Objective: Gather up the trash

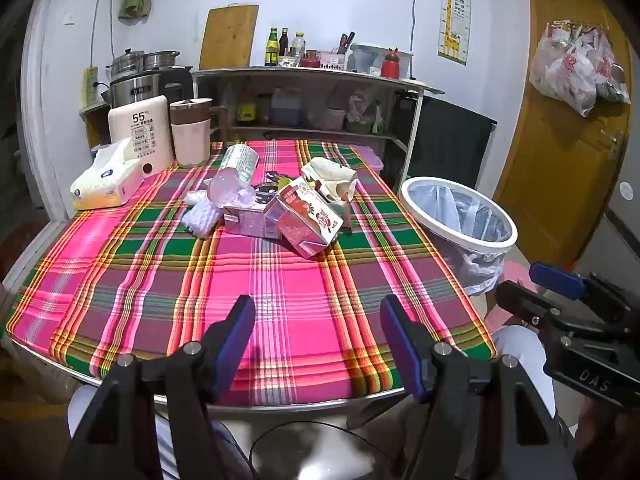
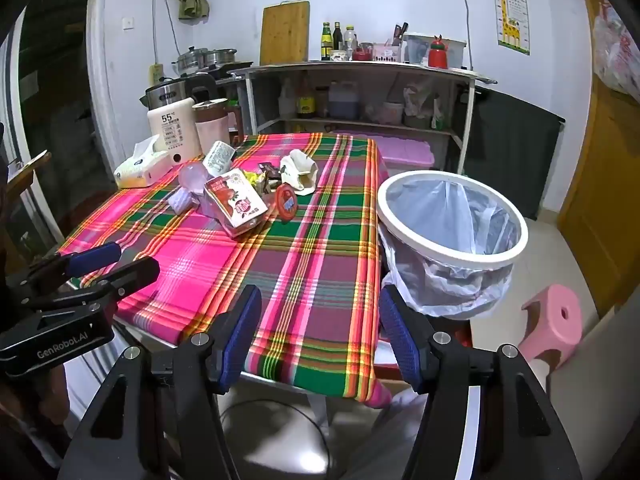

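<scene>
A pile of trash lies at the far middle of the plaid table (image 1: 280, 300): a red strawberry milk carton (image 1: 304, 218) (image 2: 236, 202), a clear plastic bottle (image 1: 236, 176) (image 2: 216, 160), a crumpled cream bag (image 1: 332, 178) (image 2: 300, 170), a white wad (image 1: 200, 216) and a round red lid (image 2: 286, 200). A white-rimmed bin (image 1: 460, 216) (image 2: 452, 224) with a plastic liner stands right of the table. My left gripper (image 1: 318, 332) is open and empty over the near edge. My right gripper (image 2: 320, 328) is open and empty near the table's front right corner.
A tissue pack (image 1: 106, 180), a white 55° appliance (image 1: 142, 132) and a pink jug (image 1: 191, 130) stand at the far left of the table. A shelf unit (image 1: 320, 112) stands behind. A pink stool (image 2: 554, 320) sits on the floor at right.
</scene>
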A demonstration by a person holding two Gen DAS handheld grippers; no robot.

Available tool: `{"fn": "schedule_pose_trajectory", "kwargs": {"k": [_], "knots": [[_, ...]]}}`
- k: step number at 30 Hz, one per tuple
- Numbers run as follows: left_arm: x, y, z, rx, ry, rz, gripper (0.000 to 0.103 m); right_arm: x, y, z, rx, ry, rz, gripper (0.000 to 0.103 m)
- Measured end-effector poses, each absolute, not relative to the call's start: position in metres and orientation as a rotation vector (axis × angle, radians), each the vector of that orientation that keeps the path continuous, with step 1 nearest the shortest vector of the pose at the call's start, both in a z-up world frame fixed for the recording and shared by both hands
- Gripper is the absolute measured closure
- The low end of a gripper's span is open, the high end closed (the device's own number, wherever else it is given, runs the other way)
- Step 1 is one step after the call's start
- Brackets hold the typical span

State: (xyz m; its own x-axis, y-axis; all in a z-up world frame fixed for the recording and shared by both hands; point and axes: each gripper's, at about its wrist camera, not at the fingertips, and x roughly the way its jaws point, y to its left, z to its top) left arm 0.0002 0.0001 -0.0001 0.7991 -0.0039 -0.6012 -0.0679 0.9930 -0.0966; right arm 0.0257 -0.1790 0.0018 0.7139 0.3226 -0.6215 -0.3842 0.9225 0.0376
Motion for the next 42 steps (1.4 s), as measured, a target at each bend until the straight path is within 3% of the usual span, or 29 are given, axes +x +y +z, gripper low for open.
{"fn": "schedule_pose_trajectory", "kwargs": {"k": [42], "knots": [[0.0005, 0.0000, -0.0004, -0.117, 0.644, 0.032, 0.036, 0.0280, -0.1788, -0.0010, -0.100, 0.676, 0.390, 0.041]]}}
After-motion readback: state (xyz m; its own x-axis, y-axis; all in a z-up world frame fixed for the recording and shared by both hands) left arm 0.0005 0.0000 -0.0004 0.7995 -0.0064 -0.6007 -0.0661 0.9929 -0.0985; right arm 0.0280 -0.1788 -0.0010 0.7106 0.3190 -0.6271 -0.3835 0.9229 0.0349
